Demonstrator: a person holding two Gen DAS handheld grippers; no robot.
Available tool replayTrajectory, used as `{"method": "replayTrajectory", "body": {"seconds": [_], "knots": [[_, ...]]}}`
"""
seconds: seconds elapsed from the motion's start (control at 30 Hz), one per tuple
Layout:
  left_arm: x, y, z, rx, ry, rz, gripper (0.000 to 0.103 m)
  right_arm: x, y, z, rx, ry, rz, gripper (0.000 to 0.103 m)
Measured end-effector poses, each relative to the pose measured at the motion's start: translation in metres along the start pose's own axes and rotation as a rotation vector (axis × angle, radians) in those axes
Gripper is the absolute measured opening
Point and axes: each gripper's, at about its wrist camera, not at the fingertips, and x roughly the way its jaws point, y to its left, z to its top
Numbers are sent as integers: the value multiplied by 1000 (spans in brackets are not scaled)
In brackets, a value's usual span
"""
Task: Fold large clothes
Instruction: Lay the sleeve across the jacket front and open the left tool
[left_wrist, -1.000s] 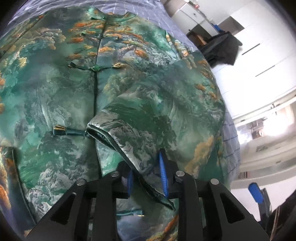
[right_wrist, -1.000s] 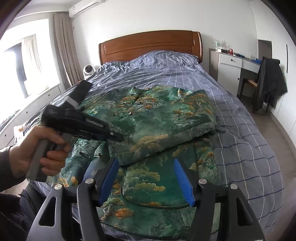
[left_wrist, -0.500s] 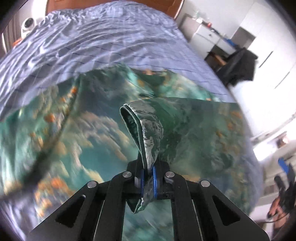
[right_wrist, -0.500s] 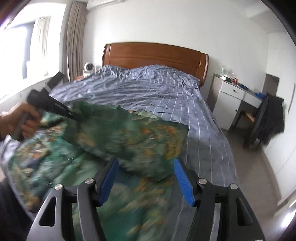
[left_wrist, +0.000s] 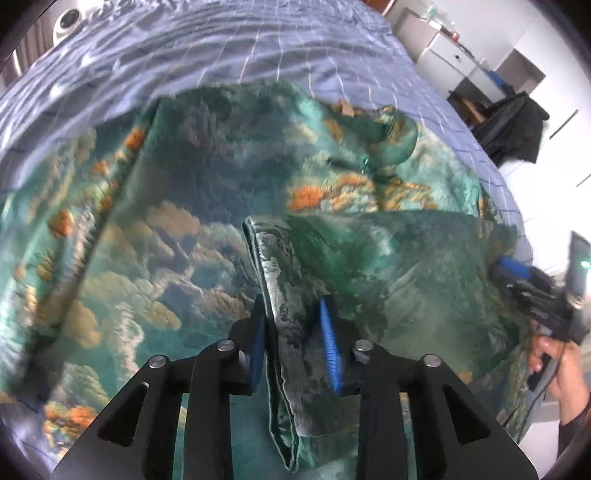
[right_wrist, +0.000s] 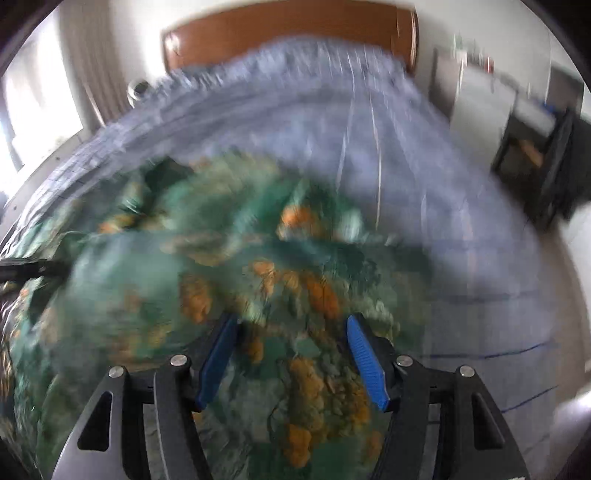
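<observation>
Left wrist view, left to right:
- Fan (left_wrist: 64, 22), white, at 11 o'clock beyond the bed's edge.
- Bed (left_wrist: 229, 44), blue checked cover, filling the upper field from 10 to 1 o'clock.
- Jacket (left_wrist: 192, 206), green brocade with orange and pale cloud pattern, spread on the bed across the centre; collar area near 1 o'clock.
- Left gripper (left_wrist: 293, 343), at 6 o'clock; blue pads stand apart, a folded jacket edge passing loosely between them, touching the left pad while a gap shows at the right pad. Parted, not clamping.
- Dark garment (left_wrist: 513, 125) over a chair at 2 o'clock, beside a white desk (left_wrist: 443, 48).
- Right gripper (left_wrist: 532, 291) at 3 o'clock, against the jacket's far edge, hand (left_wrist: 554, 354) beneath it.

Right wrist view, heavily blurred, left to right:
- Jacket (right_wrist: 207, 266) fills the centre and 8 o'clock.
- Right gripper (right_wrist: 291, 354) at 6 o'clock, blue pads wide apart over the cloth, nothing pinched.
- Headboard (right_wrist: 288, 33), wooden, at 12 o'clock.
</observation>
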Motion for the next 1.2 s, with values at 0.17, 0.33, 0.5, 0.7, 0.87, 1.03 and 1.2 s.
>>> {"method": "replayTrajectory", "body": {"seconds": [0.17,0.33,0.5,0.7,0.87,1.03,1.2], "knots": [[5,-5,-6,49,-24,31,28,30,2,-3,-28,63,-28,64],[4,-5,-9,60,-44,37,28,1,6,-9,-20,20,-34,64],[5,-8,-11,86,-57,51,28,-50,22,-39,-41,-12,38,64],[6,-10,-13,83,-67,64,30,-22,36,-65,-44,115,37,64],[-24,-14,-28,124,-96,84,63,-12,45,-57,-45,97,-19,65],[-77,-5,-69,192,-182,124,92,-59,59,-62,-50,-6,-59,71],[-111,33,-108,172,-216,227,94,-112,80,-83,-36,-84,-49,80]]}}
